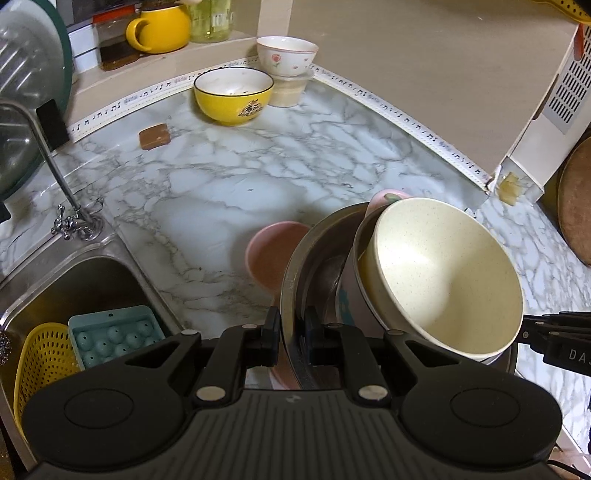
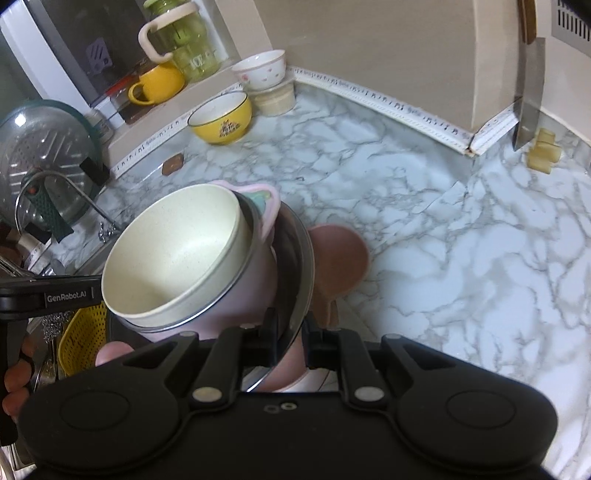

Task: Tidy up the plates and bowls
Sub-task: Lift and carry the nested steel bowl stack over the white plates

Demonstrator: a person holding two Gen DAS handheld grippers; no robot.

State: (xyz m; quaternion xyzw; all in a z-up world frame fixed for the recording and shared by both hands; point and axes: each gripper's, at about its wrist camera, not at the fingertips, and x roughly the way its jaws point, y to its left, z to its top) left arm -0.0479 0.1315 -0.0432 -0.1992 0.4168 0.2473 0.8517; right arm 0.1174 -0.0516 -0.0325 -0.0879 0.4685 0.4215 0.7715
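A nested stack is held in the air over the marble counter: a cream bowl [image 1: 439,273] sits in a pink cup [image 2: 243,291], inside a steel bowl [image 1: 314,258], over a pink dish [image 1: 273,251]. My left gripper [image 1: 291,328] is shut on the steel bowl's rim on one side. My right gripper [image 2: 290,332] is shut on the steel bowl's rim [image 2: 299,266] on the other side. A yellow bowl [image 1: 234,94] and a white flowered bowl [image 1: 286,55] stand at the back of the counter.
The sink [image 1: 74,288] at the left holds a yellow basket [image 1: 40,354] and a teal tray [image 1: 114,334], with a faucet [image 1: 48,155] behind. A yellow mug [image 1: 160,27] and jars stand on the ledge. A cleaver [image 2: 528,103] hangs at the right wall.
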